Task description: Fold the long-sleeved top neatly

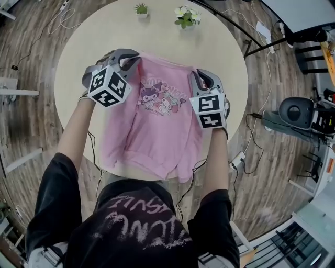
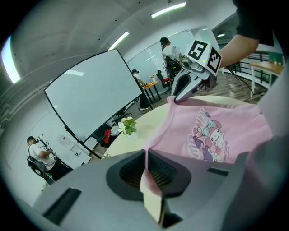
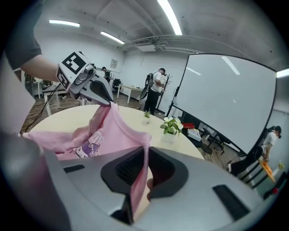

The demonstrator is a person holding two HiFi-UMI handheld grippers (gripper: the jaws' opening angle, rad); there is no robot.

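The pink long-sleeved top (image 1: 157, 125) with a cartoon print hangs front side up over the near half of the round beige table (image 1: 157, 31); its hem droops past the near edge. My left gripper (image 1: 135, 56) is shut on the top's left shoulder, and pink cloth shows pinched between its pads in the left gripper view (image 2: 146, 155). My right gripper (image 1: 197, 74) pinches the other shoulder, the fabric (image 3: 113, 131) running up between its pads (image 3: 145, 153). Each gripper sees the other holding the opposite shoulder: right gripper (image 2: 175, 97), left gripper (image 3: 108, 101).
Two small potted plants (image 1: 140, 8) (image 1: 187, 15) stand at the table's far edge. A large whiteboard (image 3: 226, 99) stands beyond the table. Cables and grey equipment (image 1: 296, 112) lie on the wood floor to the right. People stand far back in the room.
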